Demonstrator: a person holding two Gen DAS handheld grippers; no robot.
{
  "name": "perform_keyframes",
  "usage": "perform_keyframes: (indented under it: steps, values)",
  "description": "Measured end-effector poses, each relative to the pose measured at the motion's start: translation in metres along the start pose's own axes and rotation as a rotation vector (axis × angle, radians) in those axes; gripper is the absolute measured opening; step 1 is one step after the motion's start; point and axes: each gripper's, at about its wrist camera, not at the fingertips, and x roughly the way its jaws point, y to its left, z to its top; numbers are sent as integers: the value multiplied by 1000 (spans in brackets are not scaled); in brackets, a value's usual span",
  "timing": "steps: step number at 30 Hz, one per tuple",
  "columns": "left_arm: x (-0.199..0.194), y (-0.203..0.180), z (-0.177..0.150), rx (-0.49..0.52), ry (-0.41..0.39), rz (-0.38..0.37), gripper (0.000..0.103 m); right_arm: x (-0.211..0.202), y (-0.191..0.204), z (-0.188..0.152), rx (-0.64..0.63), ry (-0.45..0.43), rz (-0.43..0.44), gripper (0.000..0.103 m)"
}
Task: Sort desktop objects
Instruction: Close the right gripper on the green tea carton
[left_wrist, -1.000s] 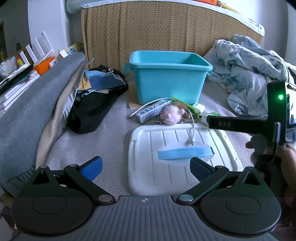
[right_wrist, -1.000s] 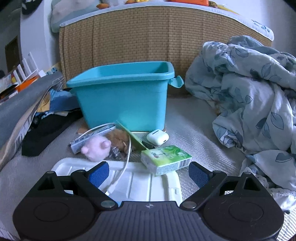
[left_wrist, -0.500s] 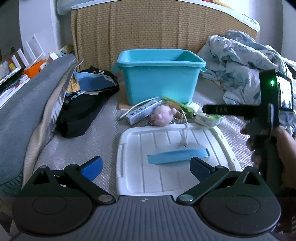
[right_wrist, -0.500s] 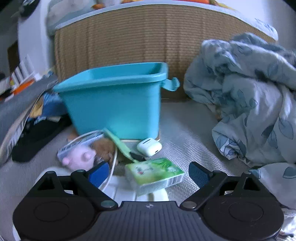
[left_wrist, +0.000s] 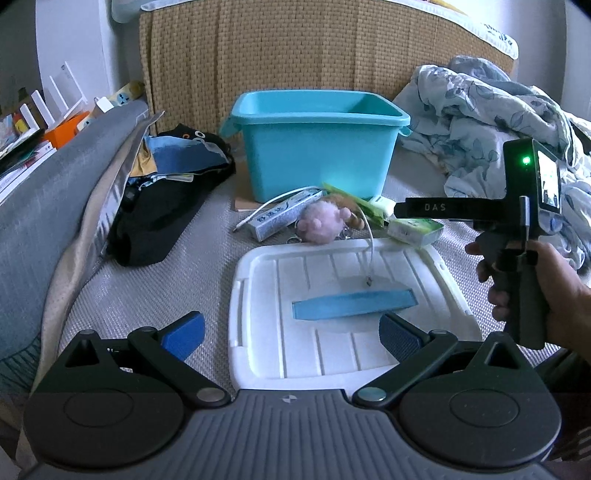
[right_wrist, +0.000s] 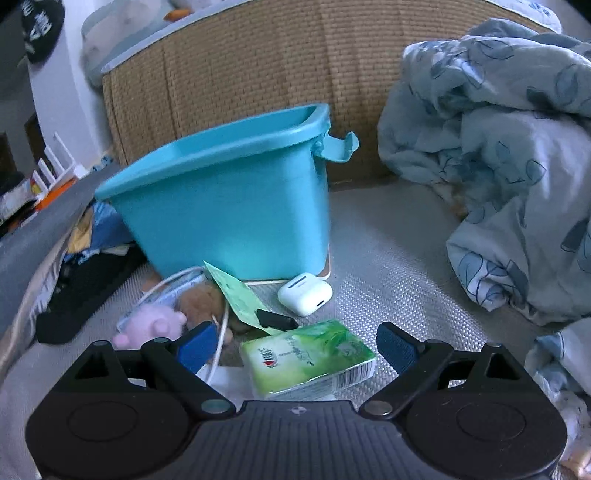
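A teal bin (left_wrist: 317, 140) stands at the back of the grey mat; it also shows in the right wrist view (right_wrist: 236, 206). In front of it lie a green tissue pack (right_wrist: 310, 362), a white earbud case (right_wrist: 304, 293), a pink plush (left_wrist: 321, 223), a boxed tube (left_wrist: 284, 218) and a white cable (left_wrist: 369, 236). A white lid (left_wrist: 332, 314) carries a blue strip (left_wrist: 352, 304). My left gripper (left_wrist: 291, 334) is open over the lid's near edge. My right gripper (right_wrist: 295, 347) is open, its fingers either side of the tissue pack.
A crumpled floral quilt (right_wrist: 498, 177) fills the right. Dark clothes (left_wrist: 170, 206) and a grey cushion (left_wrist: 55, 192) lie left. A woven headboard (left_wrist: 295, 48) stands behind the bin. The right hand-held gripper's body (left_wrist: 524, 221) shows at the right of the left wrist view.
My right gripper has moved forward and down, so the tissue pack now sits between its fingers. My left gripper has drifted slightly left. Both stay open.
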Motion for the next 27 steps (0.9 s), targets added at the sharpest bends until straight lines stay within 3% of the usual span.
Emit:
perform_keyframes:
  steps: [14,20,23,27]
  values:
    - [5,1,-2,1,26,3,103,19,-7,-6,25,56,83,96]
    - [4,1,-3,4,30,-1,103,23,1,-8,-11,61,44,96]
    - [3,0,-3,11,26,-2,103,23,2,-7,-13,58,29,87]
    - [3,-1,-2,21,21,3,103,21,3,-7,-20,53,13,84]
